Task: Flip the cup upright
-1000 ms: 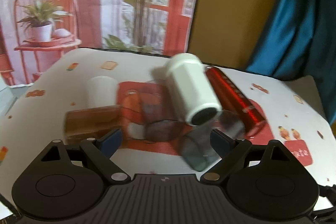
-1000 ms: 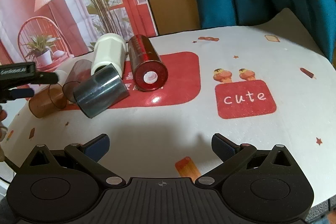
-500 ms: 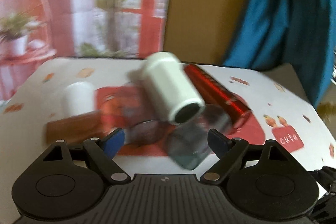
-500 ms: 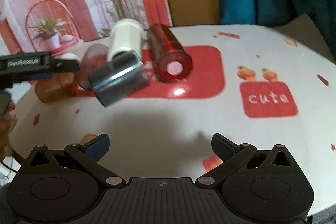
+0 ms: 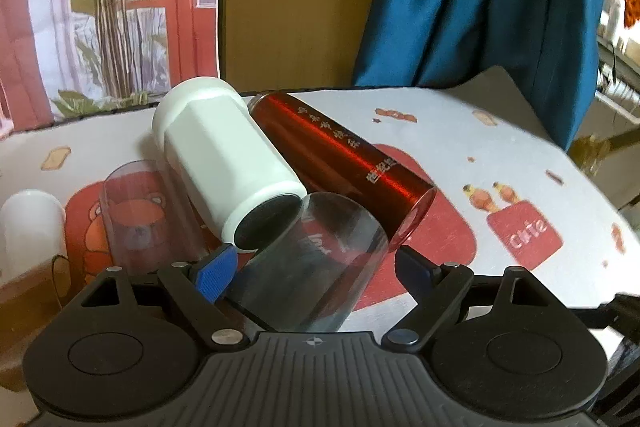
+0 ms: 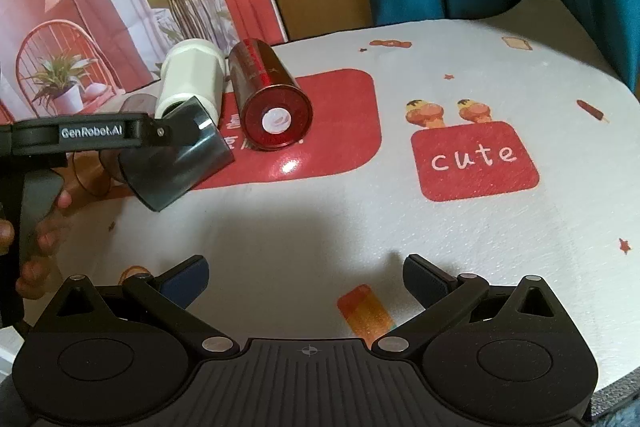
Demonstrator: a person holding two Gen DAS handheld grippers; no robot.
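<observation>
Left wrist view: the left tool (image 5: 312, 267) is wide open around the grey cup (image 5: 316, 267), which lies on its side on the counter (image 5: 500, 155). Squeeze its middle gently before tipping it up. The right tool (image 6: 306, 277) waits open, holding nothing

A smoky grey cup (image 5: 316, 263) lies tilted on its side between the spread fingers of the left gripper (image 5: 316, 267). Behind it on the counter (image 5: 500, 155) lie a white bottle (image 5: 224, 159) and a red flask (image 5: 344, 163), side by side.
</observation>
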